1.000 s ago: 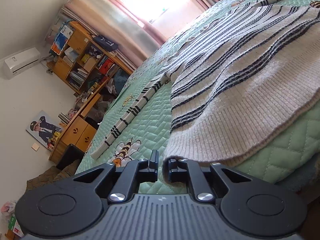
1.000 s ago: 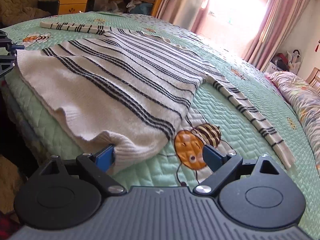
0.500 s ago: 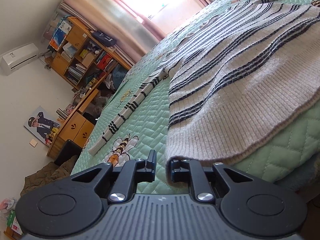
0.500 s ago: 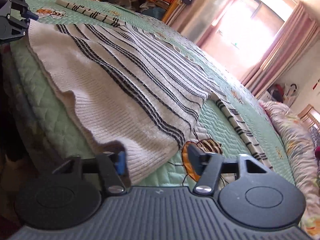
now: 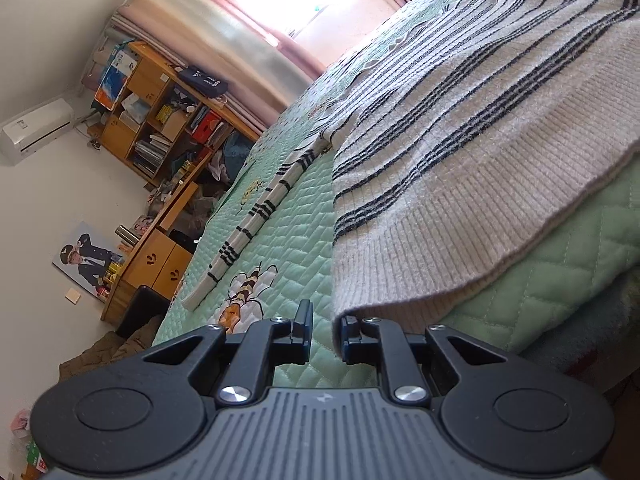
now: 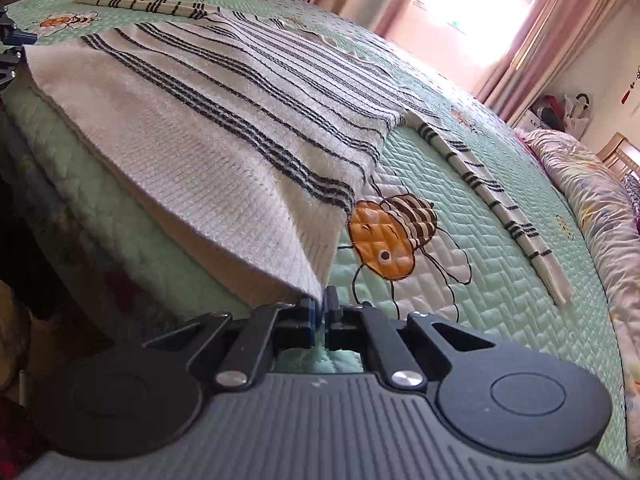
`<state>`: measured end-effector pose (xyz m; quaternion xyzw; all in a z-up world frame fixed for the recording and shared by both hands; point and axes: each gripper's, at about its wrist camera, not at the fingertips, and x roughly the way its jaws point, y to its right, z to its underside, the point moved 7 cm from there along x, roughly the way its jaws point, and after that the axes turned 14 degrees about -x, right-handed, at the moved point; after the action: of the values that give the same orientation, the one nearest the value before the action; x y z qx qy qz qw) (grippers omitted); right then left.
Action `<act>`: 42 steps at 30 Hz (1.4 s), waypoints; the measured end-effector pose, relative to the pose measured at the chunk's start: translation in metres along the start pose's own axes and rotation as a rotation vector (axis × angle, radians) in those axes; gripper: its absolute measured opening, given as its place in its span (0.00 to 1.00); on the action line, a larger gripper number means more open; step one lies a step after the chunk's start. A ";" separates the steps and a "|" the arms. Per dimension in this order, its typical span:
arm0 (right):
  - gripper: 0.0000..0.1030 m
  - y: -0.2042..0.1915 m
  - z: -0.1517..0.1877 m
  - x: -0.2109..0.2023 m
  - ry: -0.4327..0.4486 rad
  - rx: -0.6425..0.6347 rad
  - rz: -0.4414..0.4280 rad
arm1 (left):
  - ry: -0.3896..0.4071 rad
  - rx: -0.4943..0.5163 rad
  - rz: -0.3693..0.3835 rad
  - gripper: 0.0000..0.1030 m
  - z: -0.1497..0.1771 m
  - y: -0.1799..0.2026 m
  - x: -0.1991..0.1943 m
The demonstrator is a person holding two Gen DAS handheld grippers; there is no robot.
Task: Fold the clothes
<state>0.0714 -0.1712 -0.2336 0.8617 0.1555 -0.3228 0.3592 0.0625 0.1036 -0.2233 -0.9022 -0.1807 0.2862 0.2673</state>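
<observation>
A bedroom filled the frames: bright curtained window at the top, a cluttered wooden shelf point(image 5: 160, 120) at the left of the left view, and a bed under a green quilt point(image 6: 500, 300) stitched with bees. Across the quilt, from the near edge toward the upper part of both frames, lay the sweater point(image 6: 224, 120), white knit with thin dark stripes, its sleeves stretched out flat to either side and its ribbed hem hanging slightly over the bed's near edge. It looked soft, thick and light, likely to sag and stretch when lifted by one point, so the two hem corners seemed the sensible holds. The right gripper point(image 6: 319, 314), at lower centre of its view, had just been closing and was clenched on the hem's right corner, knit pinched between the blue pads. The left gripper point(image 5: 325, 330), lower centre of its view, stood narrowly parted at the left corner, the hem edge draped onto its right finger point(image 5: 352, 334); it did not look pinched.
</observation>
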 end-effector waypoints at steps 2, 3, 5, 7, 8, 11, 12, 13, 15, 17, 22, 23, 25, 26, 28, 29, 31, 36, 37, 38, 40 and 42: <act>0.04 -0.001 0.001 0.002 -0.024 -0.004 -0.011 | -0.010 -0.009 -0.005 0.20 0.002 -0.003 0.001; 0.04 -0.002 0.001 0.002 -0.033 -0.005 -0.015 | -0.013 -0.015 -0.002 0.21 0.002 -0.004 0.000; 0.04 -0.003 0.003 0.001 -0.049 -0.006 -0.023 | -0.017 -0.027 0.008 0.23 0.002 -0.006 0.000; 0.04 -0.002 0.004 0.002 -0.062 -0.005 -0.034 | -0.005 -0.023 0.030 0.23 0.001 -0.005 -0.003; 0.04 -0.002 0.006 0.002 -0.069 -0.003 -0.039 | 0.000 -0.011 0.035 0.23 0.001 -0.003 -0.004; 0.04 -0.001 0.007 0.003 -0.084 0.005 -0.062 | -0.007 0.013 0.051 0.26 0.004 0.001 -0.006; 0.04 0.000 0.008 0.003 -0.089 0.005 -0.069 | -0.011 0.019 0.058 0.27 0.005 0.001 -0.006; 0.05 0.000 0.008 0.003 -0.089 0.011 -0.076 | -0.017 0.023 0.068 0.28 0.006 0.001 -0.007; 0.05 0.001 0.009 0.002 -0.089 0.024 -0.089 | -0.026 0.023 0.093 0.29 0.006 -0.002 -0.012; 0.05 0.003 0.010 0.002 -0.083 0.029 -0.099 | -0.033 0.014 0.124 0.38 0.006 -0.007 -0.018; 0.06 0.005 0.011 0.001 -0.059 0.056 -0.116 | -0.041 -0.107 0.217 0.56 -0.002 -0.026 -0.030; 0.06 0.005 0.012 0.001 -0.055 0.064 -0.119 | -0.048 -0.151 0.234 0.63 -0.005 -0.031 -0.029; 0.07 0.006 0.013 0.001 -0.048 0.078 -0.124 | -0.080 -0.270 0.273 0.65 -0.011 -0.043 -0.021; 0.08 0.006 0.013 0.001 -0.047 0.080 -0.124 | -0.116 -0.361 0.317 0.65 -0.012 -0.051 -0.013; 0.11 0.006 0.013 0.001 -0.046 0.078 -0.117 | -0.216 -0.581 0.440 0.62 -0.010 -0.065 0.005; 0.13 0.007 0.013 0.001 -0.046 0.077 -0.114 | -0.281 -0.706 0.524 0.54 -0.005 -0.071 0.015; 0.14 0.007 0.013 0.000 -0.043 0.082 -0.113 | -0.357 -0.851 0.598 0.45 0.007 -0.074 0.029; 0.15 0.009 0.015 0.002 -0.032 0.107 -0.122 | -0.444 -0.994 0.634 0.44 0.029 -0.077 0.047; 0.15 0.009 0.015 0.003 -0.029 0.107 -0.122 | -0.450 -1.008 0.638 0.44 0.030 -0.079 0.049; 0.16 0.008 0.015 0.003 -0.028 0.106 -0.122 | -0.457 -1.029 0.648 0.46 0.031 -0.080 0.050; 0.16 0.008 0.014 0.003 -0.028 0.104 -0.122 | -0.466 -1.069 0.670 0.50 0.031 -0.082 0.054; 0.16 0.008 0.014 0.002 -0.027 0.104 -0.121 | -0.480 -1.100 0.706 0.54 0.031 -0.082 0.059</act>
<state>0.0707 -0.1869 -0.2390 0.8638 0.1854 -0.3632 0.2958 0.0743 0.2087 -0.2214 -0.8230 -0.0495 0.4146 -0.3851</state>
